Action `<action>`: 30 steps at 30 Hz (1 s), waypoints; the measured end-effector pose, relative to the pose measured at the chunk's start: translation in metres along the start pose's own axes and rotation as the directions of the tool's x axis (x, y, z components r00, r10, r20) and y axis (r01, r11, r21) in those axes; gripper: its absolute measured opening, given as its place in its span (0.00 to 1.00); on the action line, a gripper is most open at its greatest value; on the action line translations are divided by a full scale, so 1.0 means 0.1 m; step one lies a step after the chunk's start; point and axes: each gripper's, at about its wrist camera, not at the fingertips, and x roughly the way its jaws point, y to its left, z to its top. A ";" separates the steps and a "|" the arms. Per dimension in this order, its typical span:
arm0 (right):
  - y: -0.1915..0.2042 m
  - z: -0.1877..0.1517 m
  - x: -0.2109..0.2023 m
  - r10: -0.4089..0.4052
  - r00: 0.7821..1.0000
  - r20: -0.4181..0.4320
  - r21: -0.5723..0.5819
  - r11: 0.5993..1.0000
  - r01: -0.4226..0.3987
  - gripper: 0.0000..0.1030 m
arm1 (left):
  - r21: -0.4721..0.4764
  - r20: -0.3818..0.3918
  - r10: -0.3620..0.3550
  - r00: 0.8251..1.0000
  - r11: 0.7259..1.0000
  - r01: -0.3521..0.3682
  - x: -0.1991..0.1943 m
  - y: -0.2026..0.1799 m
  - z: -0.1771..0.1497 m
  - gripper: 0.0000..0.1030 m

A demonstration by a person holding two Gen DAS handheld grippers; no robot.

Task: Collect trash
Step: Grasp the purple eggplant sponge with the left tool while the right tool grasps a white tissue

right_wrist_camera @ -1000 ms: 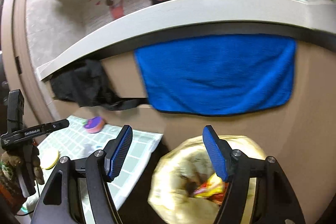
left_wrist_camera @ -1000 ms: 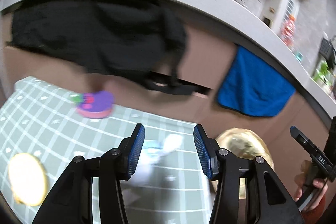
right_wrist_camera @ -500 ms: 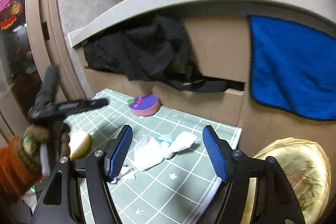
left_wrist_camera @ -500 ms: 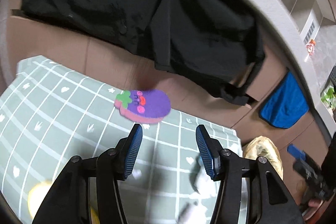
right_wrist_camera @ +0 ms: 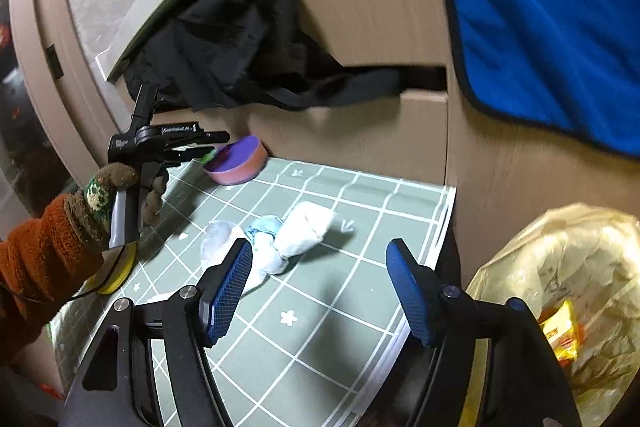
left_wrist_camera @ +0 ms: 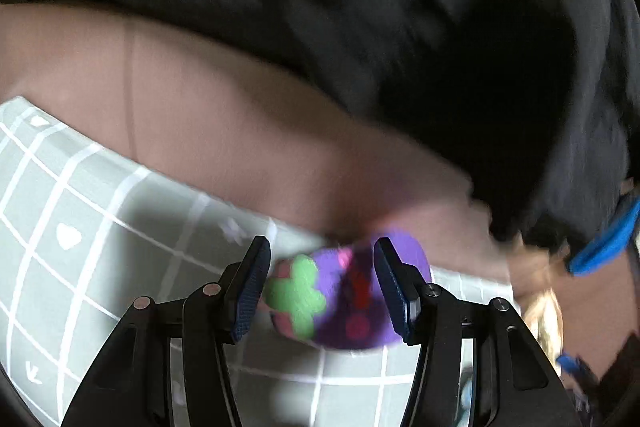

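Note:
A purple eggplant-faced sponge (left_wrist_camera: 344, 303) with a pink base lies on the green grid mat (left_wrist_camera: 80, 211) by the cabinet. My left gripper (left_wrist_camera: 323, 291) is open around it, and I see no pad pressing on it. In the right wrist view the left gripper (right_wrist_camera: 216, 143) reaches the sponge (right_wrist_camera: 236, 159) from the left, held by a gloved hand (right_wrist_camera: 116, 195) in an orange sleeve. Crumpled white and pale blue tissue (right_wrist_camera: 280, 239) lies mid-mat, just beyond my open, empty right gripper (right_wrist_camera: 320, 291). A yellow trash bag (right_wrist_camera: 560, 287) with wrappers inside stands open at the right.
A yellow round sponge (right_wrist_camera: 116, 267) sits on the mat under the gloved hand. A black garment (right_wrist_camera: 240, 47) and a blue towel (right_wrist_camera: 540, 27) hang over the cabinet front behind the mat. The mat's right edge (right_wrist_camera: 444, 227) ends beside the bag.
The left gripper has dropped toward the purple sponge, which now sits between its fingers. The right view has swung from the bag to the mat and sunk toward the tissue.

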 end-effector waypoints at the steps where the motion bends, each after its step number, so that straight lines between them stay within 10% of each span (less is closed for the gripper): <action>1: -0.03 -0.02 0.02 0.005 1.000 -0.004 0.011 1.000 -0.005 0.65 | 0.043 -0.034 -0.028 0.999 0.999 0.029 0.00 -0.08 -0.09 0.53; 7: -0.13 -0.11 0.03 0.033 0.999 -0.016 0.042 0.999 -0.032 0.65 | 0.256 -0.142 -0.104 0.984 0.957 0.138 -0.22 -0.58 -0.70 0.53; 12: -0.16 -0.13 -0.02 0.030 1.000 0.001 0.050 0.998 -0.030 0.65 | 0.398 -0.023 0.010 1.000 0.918 0.000 -0.31 -0.93 -0.90 0.64; 20: -0.14 -0.18 -0.08 0.060 0.998 0.005 0.049 0.997 -0.060 0.65 | 0.290 -0.026 0.209 0.978 0.937 -0.193 0.22 -0.93 -0.58 0.69; 30: -0.09 -0.23 -0.15 0.046 0.999 0.006 0.019 0.999 -0.047 0.65 | 0.295 -0.002 0.196 0.981 0.937 -0.187 0.03 -1.05 -0.62 0.61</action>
